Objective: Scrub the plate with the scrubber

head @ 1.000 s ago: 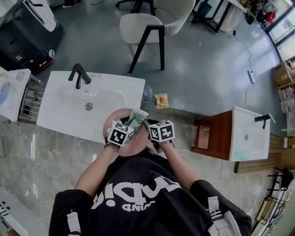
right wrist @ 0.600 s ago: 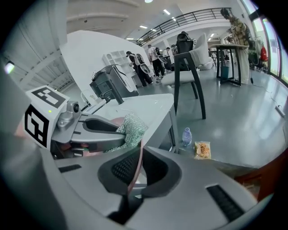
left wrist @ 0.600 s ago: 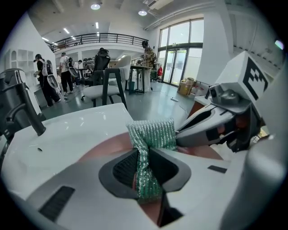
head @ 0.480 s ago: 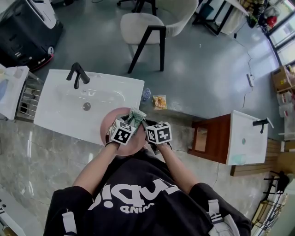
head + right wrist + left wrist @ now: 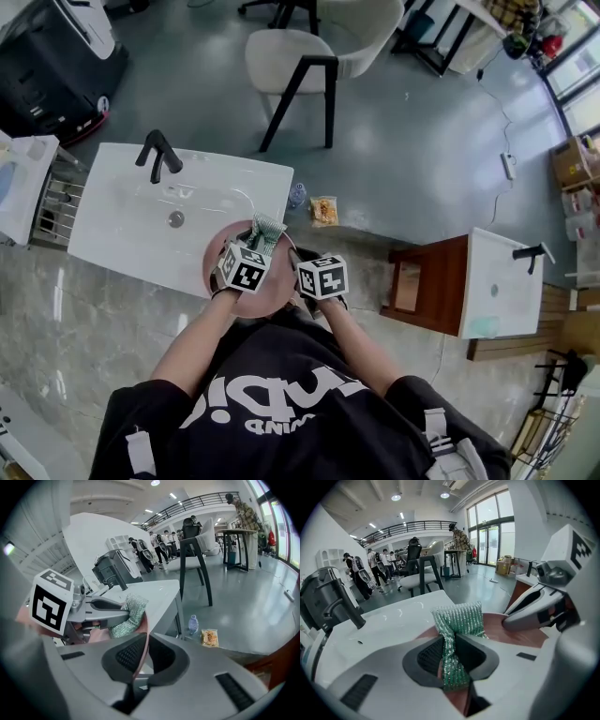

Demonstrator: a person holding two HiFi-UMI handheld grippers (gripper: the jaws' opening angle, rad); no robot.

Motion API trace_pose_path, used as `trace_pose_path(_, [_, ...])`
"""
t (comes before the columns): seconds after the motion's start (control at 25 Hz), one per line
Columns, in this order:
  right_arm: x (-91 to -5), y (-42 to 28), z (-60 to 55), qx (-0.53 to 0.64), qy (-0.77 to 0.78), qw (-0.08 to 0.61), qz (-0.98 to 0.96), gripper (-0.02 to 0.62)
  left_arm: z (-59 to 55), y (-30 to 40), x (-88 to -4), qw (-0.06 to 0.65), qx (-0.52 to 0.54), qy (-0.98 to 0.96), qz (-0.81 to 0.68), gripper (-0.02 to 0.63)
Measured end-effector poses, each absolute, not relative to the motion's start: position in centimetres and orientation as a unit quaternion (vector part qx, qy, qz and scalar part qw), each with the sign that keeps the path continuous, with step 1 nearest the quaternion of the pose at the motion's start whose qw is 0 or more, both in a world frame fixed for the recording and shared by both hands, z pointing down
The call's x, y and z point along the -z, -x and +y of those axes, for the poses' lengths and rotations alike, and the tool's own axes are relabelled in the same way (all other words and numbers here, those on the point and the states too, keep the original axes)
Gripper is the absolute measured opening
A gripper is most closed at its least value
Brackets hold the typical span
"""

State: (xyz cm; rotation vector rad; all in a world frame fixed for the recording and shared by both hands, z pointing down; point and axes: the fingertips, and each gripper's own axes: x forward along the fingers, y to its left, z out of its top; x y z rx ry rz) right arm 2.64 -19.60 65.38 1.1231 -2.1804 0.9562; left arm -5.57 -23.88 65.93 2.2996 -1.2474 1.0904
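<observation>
The plate [image 5: 217, 255] was round and pink, held up on edge over the near right corner of the white sink desk [image 5: 122, 230]. The scrubber [image 5: 265, 230] was a crumpled pad of green glittery mesh, lying against the plate's face. The left gripper [image 5: 452, 656] had its fingers clenched on the scrubber's lower part, the pad fanning out beyond them. The right gripper [image 5: 140, 654] had its fingers pinched nearly together on the plate's thin rim. Compared with a second before, the scrubber and left gripper sat a little further left across the plate.
</observation>
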Motion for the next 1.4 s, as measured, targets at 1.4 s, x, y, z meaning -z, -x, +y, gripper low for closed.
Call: trace_pose_path(1.4, [-65.3, -2.9, -20.0, -0.355, -0.44, 0.214, -0.797, 0.028, -19.5, 15.0, -66.8, 0.174, -0.542, -0.741, -0.355, 0.094])
